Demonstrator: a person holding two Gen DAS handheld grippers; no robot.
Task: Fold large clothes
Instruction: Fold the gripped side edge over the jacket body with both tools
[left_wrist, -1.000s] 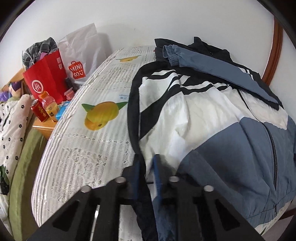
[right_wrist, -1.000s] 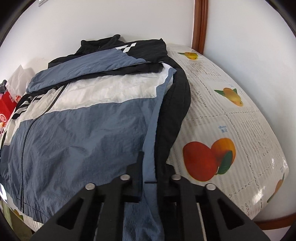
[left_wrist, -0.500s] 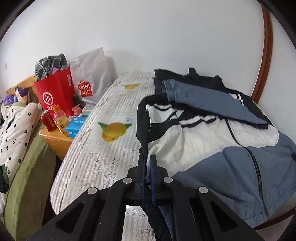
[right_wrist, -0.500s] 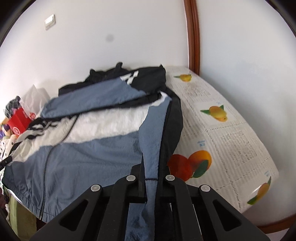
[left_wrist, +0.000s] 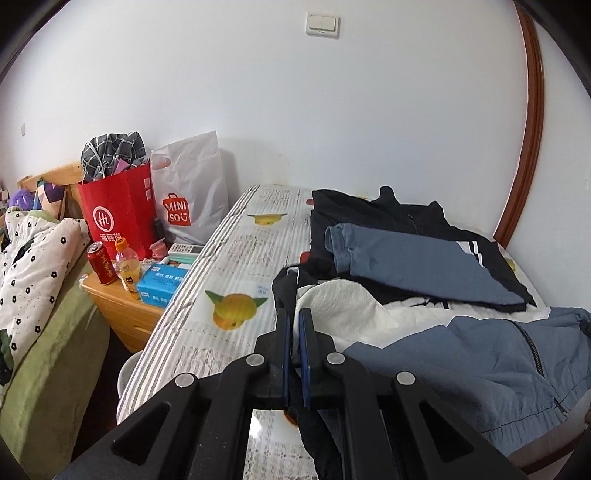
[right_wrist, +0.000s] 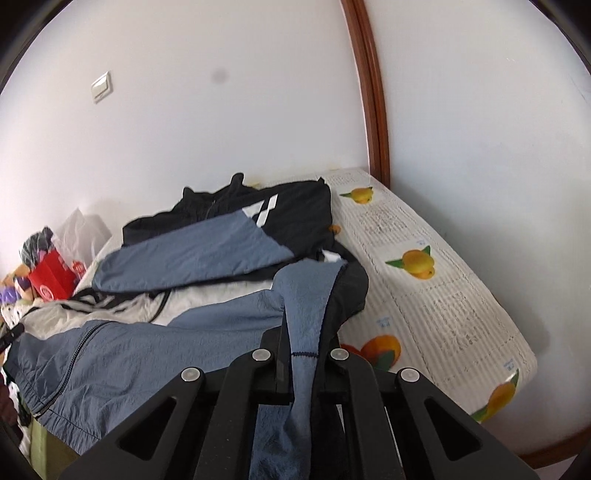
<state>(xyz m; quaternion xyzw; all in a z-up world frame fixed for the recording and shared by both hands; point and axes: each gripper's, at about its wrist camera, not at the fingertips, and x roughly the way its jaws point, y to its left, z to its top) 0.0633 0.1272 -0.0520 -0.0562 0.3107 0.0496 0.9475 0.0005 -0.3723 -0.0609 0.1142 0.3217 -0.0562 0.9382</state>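
One jacket (left_wrist: 461, 354), in blue-grey, white and black panels, lies spread over a table (left_wrist: 229, 273) covered with a fruit-printed cloth; it is the only garment laid out there. Two grippers hold it, one at each side of its near edge. The left gripper (left_wrist: 294, 328) has its blue-padded fingers (left_wrist: 283, 339) pinched nearly together on a fold of black and white fabric, raised off the cloth. The right gripper (right_wrist: 301, 339) is likewise clamped, with a strip of blue fabric and black lining running up between its fingers and draping down below them. One blue sleeve (left_wrist: 417, 266) is folded across the jacket's black upper part, toward the far wall.

Left of the table, one wooden bedside cabinet (left_wrist: 122, 306) carries two shopping bags, a red bag (left_wrist: 118, 210) stuffed with checked cloth and a white bag (left_wrist: 192, 192), plus one red can (left_wrist: 100, 264), one orange drink bottle (left_wrist: 127, 267) and one blue tissue pack (left_wrist: 160, 282). Smaller items behind these are too cluttered to identify. Further left of the cabinet, one spotted quilt (left_wrist: 33, 258) is cut off by the frame edge. The jacket's near hem and the table's front edge are hidden behind the gripper bodies, and the jacket's second sleeve cannot be made out.
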